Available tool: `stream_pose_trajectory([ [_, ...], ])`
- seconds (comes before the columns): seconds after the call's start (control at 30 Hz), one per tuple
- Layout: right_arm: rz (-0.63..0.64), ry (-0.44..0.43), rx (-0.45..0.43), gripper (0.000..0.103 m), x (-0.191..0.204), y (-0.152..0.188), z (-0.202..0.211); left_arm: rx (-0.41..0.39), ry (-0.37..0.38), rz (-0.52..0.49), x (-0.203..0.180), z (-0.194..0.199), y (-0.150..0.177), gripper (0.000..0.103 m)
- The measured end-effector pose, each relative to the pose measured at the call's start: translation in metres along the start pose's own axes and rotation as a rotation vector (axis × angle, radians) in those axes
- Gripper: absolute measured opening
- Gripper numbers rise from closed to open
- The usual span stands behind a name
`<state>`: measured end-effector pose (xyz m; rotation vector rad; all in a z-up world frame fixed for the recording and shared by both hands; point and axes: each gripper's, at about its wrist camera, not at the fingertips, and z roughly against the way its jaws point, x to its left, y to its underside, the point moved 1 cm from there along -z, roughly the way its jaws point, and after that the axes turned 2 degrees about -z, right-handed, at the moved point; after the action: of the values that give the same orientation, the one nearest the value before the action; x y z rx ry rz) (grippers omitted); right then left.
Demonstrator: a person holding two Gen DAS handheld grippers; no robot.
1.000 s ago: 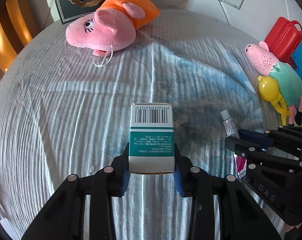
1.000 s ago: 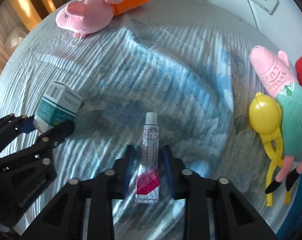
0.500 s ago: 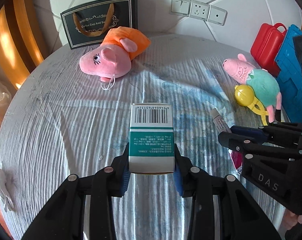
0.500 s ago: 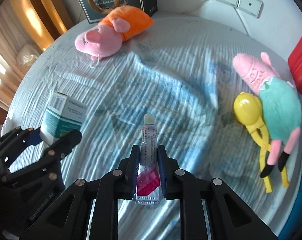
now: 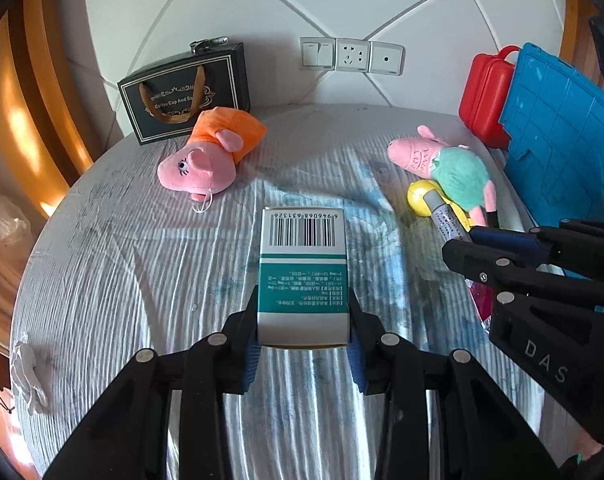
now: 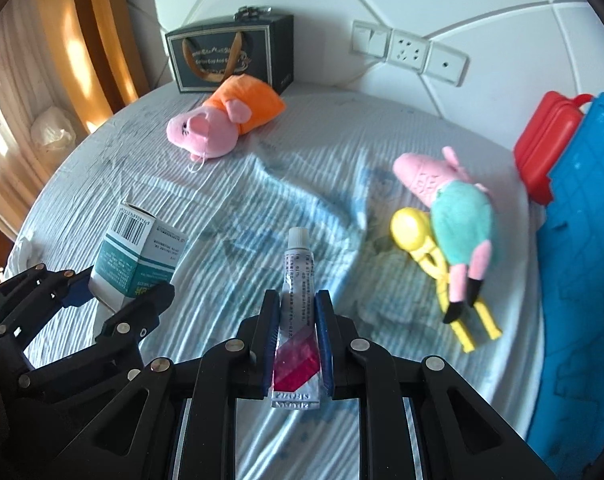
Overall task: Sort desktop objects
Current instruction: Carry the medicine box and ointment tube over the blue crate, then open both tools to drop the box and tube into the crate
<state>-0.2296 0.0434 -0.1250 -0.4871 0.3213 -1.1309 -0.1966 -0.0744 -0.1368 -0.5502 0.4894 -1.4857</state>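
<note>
Left claw (image 5: 303,320) clamps box (image 5: 303,264); right claw (image 6: 298,332) clamps tube (image 6: 298,300).

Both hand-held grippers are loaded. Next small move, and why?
Probably carry both items toward one drop spot, away from the toys. The left hand-held gripper is clamped on the green-and-white box, the right hand-held gripper on the tube; both look raised off the striped cloth. The two pig plushes lie apart, so these two likely belong together. Where that spot is, I cannot tell.

Plush pigs (image 5: 206,160) on clothed table (image 5: 122,248)
</note>
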Motion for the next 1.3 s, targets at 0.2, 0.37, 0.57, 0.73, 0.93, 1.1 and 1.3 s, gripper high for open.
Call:
stream_pose_trajectory([
  [0.2, -0.03, 0.037, -0.077, 0.018, -0.026, 0.012, 0.051, -0.069, 0.023, -0.048, -0.04, 0.04, -0.013, 0.035],
  [0.37, -0.085, 0.101, -0.154, 0.018, -0.068, 0.021, 0.108, -0.14, 0.08, -0.101, -0.093, 0.077, -0.034, 0.035],
  [0.57, -0.192, 0.202, -0.244, 0.018, -0.146, 0.039, 0.188, -0.232, 0.171, -0.165, -0.178, 0.125, -0.066, 0.035],
  [0.73, -0.288, 0.288, -0.298, 0.018, -0.216, 0.056, 0.242, -0.291, 0.196, -0.234, -0.254, 0.157, -0.094, 0.035],
  [0.93, -0.393, 0.359, -0.254, 0.018, -0.292, 0.06, 0.26, -0.301, 0.216, -0.336, -0.333, 0.172, -0.124, 0.035],
  [1.1, -0.461, 0.377, -0.156, 0.018, -0.334, 0.071, 0.246, -0.214, 0.279, -0.401, -0.386, 0.163, -0.145, 0.035],
  [1.3, -0.55, 0.371, -0.016, 0.019, -0.368, 0.095, 0.221, -0.078, 0.263, -0.497, -0.428, 0.131, -0.152, 0.035],
])
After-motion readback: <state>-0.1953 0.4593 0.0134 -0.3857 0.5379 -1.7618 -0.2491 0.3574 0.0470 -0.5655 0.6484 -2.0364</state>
